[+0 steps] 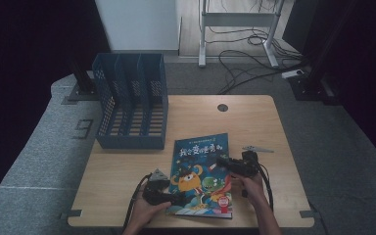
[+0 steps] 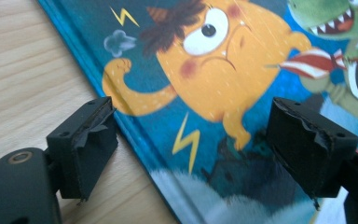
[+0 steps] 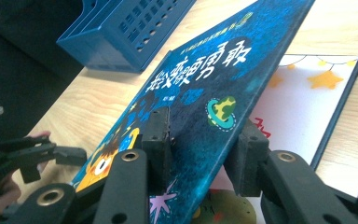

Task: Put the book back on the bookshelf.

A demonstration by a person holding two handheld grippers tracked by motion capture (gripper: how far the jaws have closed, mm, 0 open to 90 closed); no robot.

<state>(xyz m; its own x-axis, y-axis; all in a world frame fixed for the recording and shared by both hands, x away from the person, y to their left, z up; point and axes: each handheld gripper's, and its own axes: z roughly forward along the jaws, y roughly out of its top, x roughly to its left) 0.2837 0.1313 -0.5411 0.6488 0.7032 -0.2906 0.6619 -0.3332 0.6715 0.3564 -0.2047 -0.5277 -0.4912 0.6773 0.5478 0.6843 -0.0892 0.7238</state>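
- Left gripper (image 1: 176,198): nearest the table's front edge, at the spine side of the picture book (image 1: 201,174). Jaws spread wide; in the left gripper view one stands over bare wood, the other over the cover, neither pinching it. Whether they touch the book cannot be told.
- Right gripper (image 3: 200,149): jaws straddle the front cover (image 3: 205,93), one above and one beneath, raising it at a slant. Whether they truly clench it cannot be told.
- Picture book: front centre of the wooden table (image 1: 254,122); a white inner page (image 3: 303,102) with stars shows under the raised cover. Lower part of the cover art cut off by the jaws.
- Grey three-cornered plate (image 1: 257,148): on the table just right of the book.
- Blue file rack (image 1: 132,103): far left, well apart from the book; compartment contents hard to make out.
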